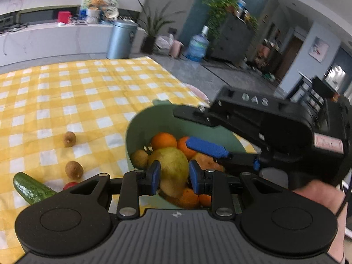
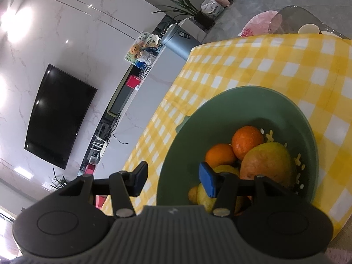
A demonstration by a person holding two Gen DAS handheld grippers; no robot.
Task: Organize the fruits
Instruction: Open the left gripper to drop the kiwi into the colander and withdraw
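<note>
A green colander bowl stands on the yellow checked cloth and holds oranges, a blushed mango, a kiwi and a yellow-green pear. My left gripper hovers over the bowl's near rim, its jaws shut to a narrow gap. The pear shows through that gap and appears to lie in the bowl below. My right gripper is open and empty. One blue pad hangs over the fruit, the other outside the rim. Two more kiwis lie loose on the cloth.
A cucumber and a small red fruit lie on the cloth at the near left. A hand holds the right gripper. The cloth's far edge drops to the floor, and a cup sits on a glass table beyond.
</note>
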